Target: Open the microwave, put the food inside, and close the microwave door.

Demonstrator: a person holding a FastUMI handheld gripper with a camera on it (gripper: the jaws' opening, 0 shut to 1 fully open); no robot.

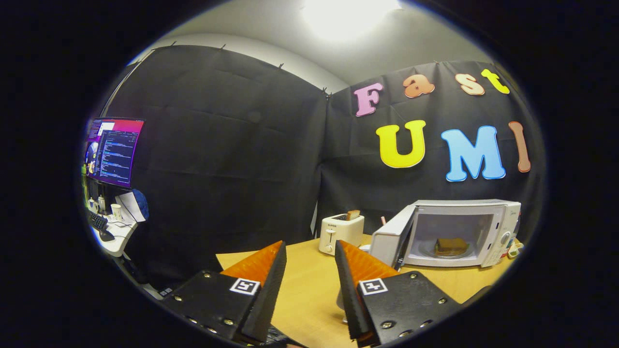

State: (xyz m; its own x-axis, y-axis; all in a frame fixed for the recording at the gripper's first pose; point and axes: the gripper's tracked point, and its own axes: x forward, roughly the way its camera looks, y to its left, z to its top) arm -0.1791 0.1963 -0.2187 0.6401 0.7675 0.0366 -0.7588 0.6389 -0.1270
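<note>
Your gripper hangs with fingers apart, holding nothing. Beyond them on the table, the white microwave stands open, brown square food on its glass plate.

open microwave door stands beside toaster.

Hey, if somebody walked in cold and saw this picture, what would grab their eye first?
Probably the white microwave on the wooden table, beyond the claw's fingers, its door swung open and a brown piece of food already on the plate inside. Next, the claw itself up close, open and empty over the table. A white toaster with a slice sticking up stands beside the microwave.
</note>
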